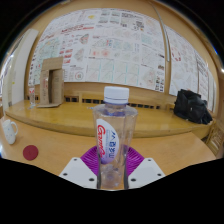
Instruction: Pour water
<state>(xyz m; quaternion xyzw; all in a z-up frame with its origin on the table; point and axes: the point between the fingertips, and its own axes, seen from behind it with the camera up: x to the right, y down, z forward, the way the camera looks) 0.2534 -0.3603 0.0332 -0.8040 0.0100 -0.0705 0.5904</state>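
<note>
**Bottle in gripper, wooden table**

Gripper view: gripper (pixel 112 165) closed narrow on a clear plastic bottle (pixel 113 140), upright, white cap (pixel 116 94), pale label w/ pink print. Purple pads (pixel 92 157) press both sides of bottle's lower body. Wooden table (pixel 60 140) beneath; red round item (pixel 30 152) to the left, apart. Beyond: cardboard box (pixel 50 83), black bag (pixel 190 105), wall of printed sheets (pixel 105 45).

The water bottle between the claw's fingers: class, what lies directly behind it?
Behind the water bottle, held in the claw, runs a wooden bench, then a wall of posters. The bottle covers the bench part right behind it.
</note>
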